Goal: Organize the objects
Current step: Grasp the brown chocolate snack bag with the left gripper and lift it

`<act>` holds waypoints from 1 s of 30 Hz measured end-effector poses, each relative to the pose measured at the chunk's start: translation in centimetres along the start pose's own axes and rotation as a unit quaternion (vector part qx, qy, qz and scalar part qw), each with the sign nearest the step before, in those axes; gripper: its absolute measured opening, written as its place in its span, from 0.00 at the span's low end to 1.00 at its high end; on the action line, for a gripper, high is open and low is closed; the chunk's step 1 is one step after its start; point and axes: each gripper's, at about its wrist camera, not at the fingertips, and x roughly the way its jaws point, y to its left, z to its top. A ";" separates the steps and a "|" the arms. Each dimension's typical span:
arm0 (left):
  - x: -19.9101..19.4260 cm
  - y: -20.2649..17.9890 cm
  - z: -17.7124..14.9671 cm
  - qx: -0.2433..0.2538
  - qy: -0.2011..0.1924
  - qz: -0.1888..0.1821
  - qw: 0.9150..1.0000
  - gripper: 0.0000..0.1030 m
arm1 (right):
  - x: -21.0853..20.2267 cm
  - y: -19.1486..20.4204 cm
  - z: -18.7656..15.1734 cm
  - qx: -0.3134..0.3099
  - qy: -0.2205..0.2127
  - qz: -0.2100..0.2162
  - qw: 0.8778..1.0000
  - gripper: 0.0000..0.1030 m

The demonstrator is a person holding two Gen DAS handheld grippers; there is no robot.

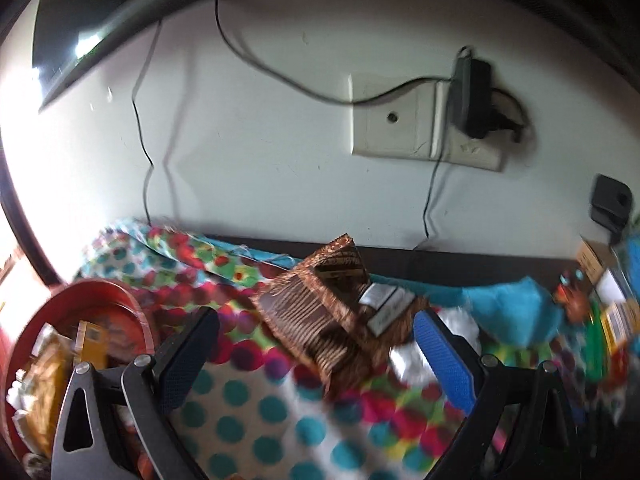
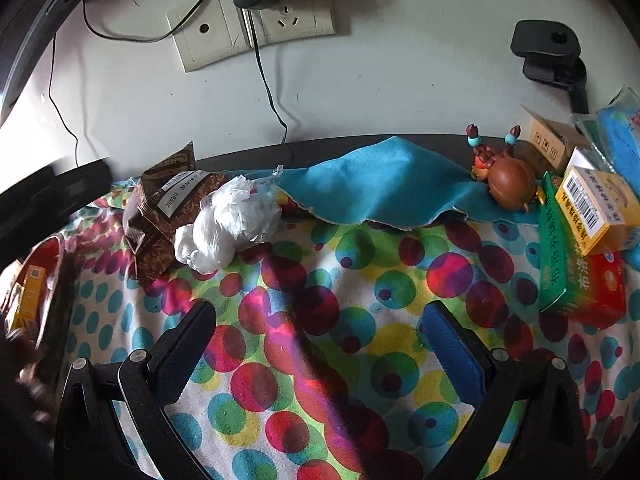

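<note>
In the left wrist view the left gripper (image 1: 316, 354) fills the bottom of the frame with its 2 fingers spread wide apart, holding nothing; the view is smeared with motion blur. Between and just above the fingers, at frame center, lies a brown snack packet (image 1: 332, 316) with a white date label, resting tilted on the spotted cloth (image 1: 248, 412). At lower left sits a red round tin (image 1: 132, 312) with a yellow box and other small packets inside, though the blur hides what they are. The white wall above carries a socket plate (image 1: 394, 118) with a black adapter plugged in beside it. In the right wrist view the right gripper (image 2: 320, 350) also has its 2 fingers well apart and empty, hovering over bare spotted cloth (image 2: 360, 280) at the lower middle of the frame. At middle left, the same brown snack packet (image 2: 160, 216) touches a crumpled white plastic bag (image 2: 228, 228) just to its right. A blue cloth (image 2: 380, 184) lies bunched along the back edge at upper center, and on its right end stands a small brown crab figure (image 2: 506, 182) with raised claws. At the right edge a yellow box (image 2: 596, 208) with a barcode lies on top of a green and red box (image 2: 576, 280), with a small cardboard box (image 2: 550, 146) behind them. A black clamp mount (image 2: 550, 50) sits at upper right against the wall.
</note>
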 end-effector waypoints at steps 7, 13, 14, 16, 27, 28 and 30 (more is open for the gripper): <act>5.3 -0.6 0.8 -0.015 0.036 0.018 0.999 0.97 | 0.2 0.0 0.0 0.004 0.001 0.020 1.000 1.00; 8.7 -0.6 0.6 -0.049 0.066 0.010 0.997 0.97 | 0.1 -0.3 0.2 0.011 -0.002 0.031 0.999 1.00; 9.1 -0.6 0.6 -0.052 0.065 0.009 0.996 0.97 | 0.0 -0.5 0.1 0.012 -0.001 0.034 0.999 1.00; 9.7 -0.6 0.7 -0.055 0.068 0.009 0.996 0.97 | 0.0 -0.5 0.2 0.014 -0.002 0.035 0.999 1.00; 12.7 0.9 0.6 -0.076 0.108 -0.003 0.991 1.00 | 0.0 -0.4 0.2 0.014 -0.002 0.036 0.999 1.00; 12.6 0.9 0.8 -0.070 0.110 -0.006 0.992 0.99 | 0.0 -0.4 0.2 0.015 -0.002 0.035 0.999 1.00; 12.1 0.9 0.9 -0.058 0.102 -0.013 0.993 0.86 | 0.0 -0.6 0.2 0.015 -0.001 0.035 0.999 1.00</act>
